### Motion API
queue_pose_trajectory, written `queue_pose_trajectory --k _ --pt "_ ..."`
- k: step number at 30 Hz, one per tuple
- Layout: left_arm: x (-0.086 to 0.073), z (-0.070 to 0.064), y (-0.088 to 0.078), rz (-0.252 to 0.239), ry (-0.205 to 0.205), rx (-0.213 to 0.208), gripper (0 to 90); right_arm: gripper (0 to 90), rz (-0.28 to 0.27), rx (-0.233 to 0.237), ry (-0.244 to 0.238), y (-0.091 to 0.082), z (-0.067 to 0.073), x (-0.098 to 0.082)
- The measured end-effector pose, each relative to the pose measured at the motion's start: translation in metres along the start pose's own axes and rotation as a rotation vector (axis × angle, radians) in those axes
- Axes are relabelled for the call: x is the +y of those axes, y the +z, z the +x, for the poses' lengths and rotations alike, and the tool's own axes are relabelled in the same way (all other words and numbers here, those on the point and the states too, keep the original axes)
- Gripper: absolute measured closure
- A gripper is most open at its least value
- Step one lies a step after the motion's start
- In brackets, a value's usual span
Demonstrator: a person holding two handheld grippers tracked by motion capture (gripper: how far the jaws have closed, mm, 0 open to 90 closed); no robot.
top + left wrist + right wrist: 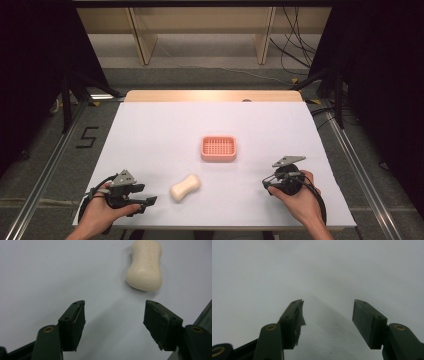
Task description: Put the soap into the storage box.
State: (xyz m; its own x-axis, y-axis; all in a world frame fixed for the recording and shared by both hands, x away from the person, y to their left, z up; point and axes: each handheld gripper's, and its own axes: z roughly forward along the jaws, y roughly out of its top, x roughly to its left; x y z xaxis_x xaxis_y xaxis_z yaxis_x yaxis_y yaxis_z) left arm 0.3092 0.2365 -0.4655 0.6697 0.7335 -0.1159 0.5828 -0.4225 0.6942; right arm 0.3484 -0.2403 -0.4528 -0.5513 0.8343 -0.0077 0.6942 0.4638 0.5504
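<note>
Left gripper (pixel 113 315) held low at near left of table, jaws spread, nothing grasped. Cream soap bar (pixel 145 265) seen just ahead on white table cover (pixel 150 130). Right gripper (pixel 327 312) likewise released, empty. Pink soap dish (pixel 218 148) placed mid-table, beyond bar.

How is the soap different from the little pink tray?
The soap is cream-coloured, while the pink tray is coral pink. The soap is a solid, rounded bar pinched at the middle; the tray is a rectangle with a grid of holes. The soap lies slanted and nearer the person's left gripper; the tray sits square, farther back. Both rest on the white table, untouched.
</note>
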Motion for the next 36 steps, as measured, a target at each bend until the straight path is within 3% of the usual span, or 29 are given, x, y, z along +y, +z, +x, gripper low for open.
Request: queue_pose_trajectory --k 4,6,7,8,10,16,17,18,19,20,21,23,24,27,29,30,31,32,34,35,36 --pt "0.004 -0.003 0.001 0.027 -0.027 -0.014 32.6 41.8 0.000 -0.011 -0.015 0.000 0.001 0.000" --pt "0.006 -0.002 0.001 0.038 -0.004 -0.009 31.9 41.8 -0.011 -0.026 -0.049 0.000 0.001 0.001" --pt "0.006 -0.003 0.002 0.034 -0.015 -0.005 31.9 41.8 -0.003 -0.024 -0.029 -0.001 0.003 0.001" --pt "0.008 -0.002 0.003 0.047 0.002 0.002 31.8 41.8 -0.004 -0.026 -0.037 -0.001 0.003 0.002" --pt "0.010 -0.005 0.004 0.059 -0.014 -0.015 31.5 41.9 -0.002 -0.027 -0.041 -0.001 0.005 0.003" --pt "0.018 -0.008 0.007 0.119 0.010 -0.025 31.2 41.9 0.006 -0.030 -0.038 -0.001 0.007 0.003" --pt "0.020 -0.008 0.007 0.137 0.036 -0.025 31.2 41.9 0.008 -0.029 -0.031 -0.001 0.007 0.003" --pt "0.021 -0.010 0.009 0.131 0.006 -0.033 31.1 42.0 0.002 -0.033 -0.042 0.000 0.006 0.003" --pt "0.025 -0.009 0.009 0.158 0.043 -0.028 31.0 42.0 0.009 -0.028 -0.032 0.000 0.006 0.002" --pt "0.027 -0.009 0.009 0.174 0.051 -0.028 31.1 42.0 0.014 -0.029 -0.027 0.000 0.006 0.002" --pt "0.028 -0.010 0.011 0.159 0.037 -0.027 31.2 42.0 0.014 -0.030 -0.026 0.000 0.006 0.002" --pt "0.034 -0.011 0.012 0.175 0.068 -0.034 31.2 42.0 0.017 -0.030 -0.028 0.000 0.005 0.002" --pt "0.034 -0.012 0.014 0.165 0.051 -0.039 31.2 42.0 0.015 -0.028 -0.028 0.001 0.006 0.002" --pt "0.036 -0.014 0.017 0.171 0.058 -0.037 31.5 42.0 0.022 -0.022 -0.025 0.001 0.007 0.002" --pt "0.041 -0.017 0.020 0.189 0.070 -0.035 32.0 41.9 0.027 -0.023 -0.026 0.002 0.007 0.002" --pt "0.042 -0.016 0.020 0.202 0.095 -0.039 32.2 41.7 0.031 -0.021 -0.026 0.003 0.007 0.002" --pt "0.043 -0.018 0.023 0.188 0.078 -0.032 32.3 41.7 0.027 -0.024 -0.034 0.003 0.007 0.002" --pt "0.046 -0.018 0.022 0.214 0.109 -0.035 32.5 41.6 0.030 -0.021 -0.032 0.003 0.007 0.002" --pt "0.048 -0.019 0.025 0.213 0.093 -0.031 33.7 41.4 0.034 -0.017 -0.026 0.003 0.008 0.001" --pt "0.050 -0.018 0.026 0.222 0.122 -0.038 34.4 41.4 0.035 -0.017 -0.027 0.004 0.008 0.001" --pt "0.051 -0.019 0.027 0.227 0.114 -0.037 35.1 41.4 0.035 -0.016 -0.026 0.004 0.008 0.001"
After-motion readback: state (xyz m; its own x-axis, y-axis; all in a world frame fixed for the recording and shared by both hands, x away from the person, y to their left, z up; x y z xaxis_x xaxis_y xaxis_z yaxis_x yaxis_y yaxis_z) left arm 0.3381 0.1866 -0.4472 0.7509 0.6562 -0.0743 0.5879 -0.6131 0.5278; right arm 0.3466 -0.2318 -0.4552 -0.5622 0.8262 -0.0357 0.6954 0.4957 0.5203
